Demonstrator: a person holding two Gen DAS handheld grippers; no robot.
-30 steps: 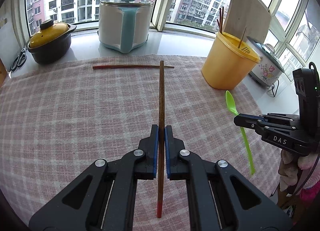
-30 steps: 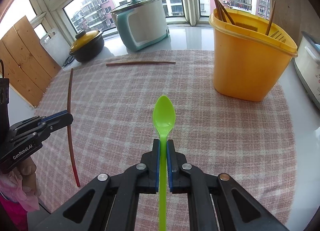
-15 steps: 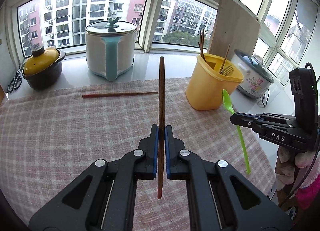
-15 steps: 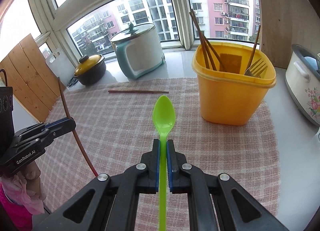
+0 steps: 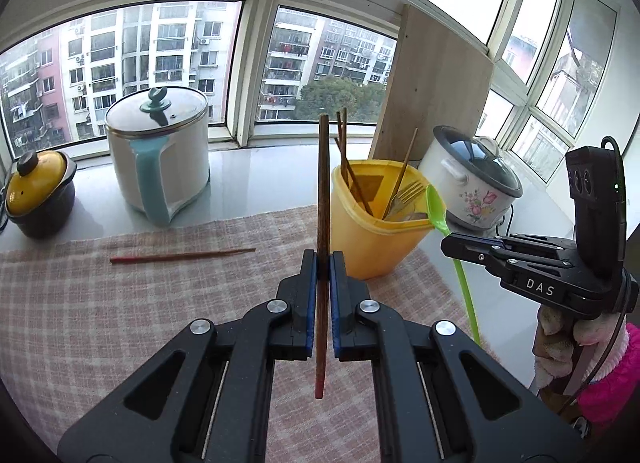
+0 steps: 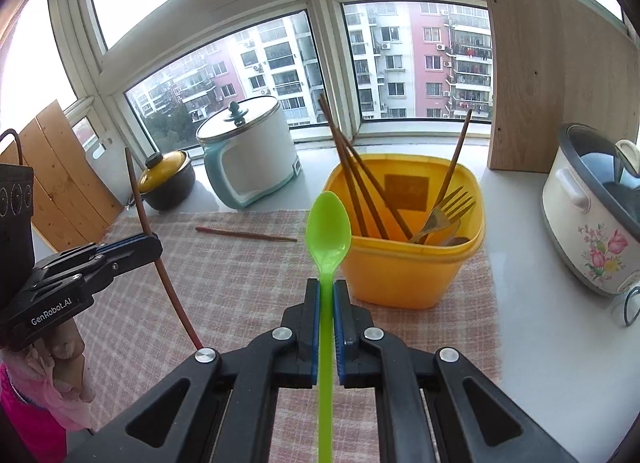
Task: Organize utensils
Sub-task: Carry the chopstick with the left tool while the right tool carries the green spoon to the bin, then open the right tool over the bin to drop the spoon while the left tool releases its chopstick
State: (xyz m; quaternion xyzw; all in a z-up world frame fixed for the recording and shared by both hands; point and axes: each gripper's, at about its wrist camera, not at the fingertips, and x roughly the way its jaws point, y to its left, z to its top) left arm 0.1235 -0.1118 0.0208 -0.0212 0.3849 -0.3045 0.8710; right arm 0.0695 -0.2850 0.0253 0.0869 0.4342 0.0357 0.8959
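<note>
- The brown chopstick (image 5: 322, 199) is sitting clamped in the left tool (image 5: 322, 295), its jaws pinched narrow on the shaft near the middle, red tip hanging below and the blunt end pointing up toward the window.
- The green spoon (image 6: 328, 223) is riding in the right tool (image 6: 327, 315), jaws closed tight on the thin handle, bowl forward and facing the yellow holder (image 6: 404, 275).
- Both pieces are hanging in the air above the checked cloth (image 5: 120, 323), near the holder but not over its mouth.
- In my judgement the step in hand is carrying both utensils to the holder, so each one is needing to come above the rim before it tips down.
- The holder is already carrying several chopsticks (image 6: 360, 183) and a fork (image 6: 444, 211) that lean across the opening; aiming for the open gap on the near side is looking wisest.
- Sending the two tools in one after the other is the safer course, since they are crowding the same small opening from either side.
- The spoon's handle is looking thin and springy, so letting go only once it is well inside seems best.
- One more chopstick (image 5: 182, 255) is lying flat on the cloth, waiting on the bench (image 5: 256, 183).
</note>
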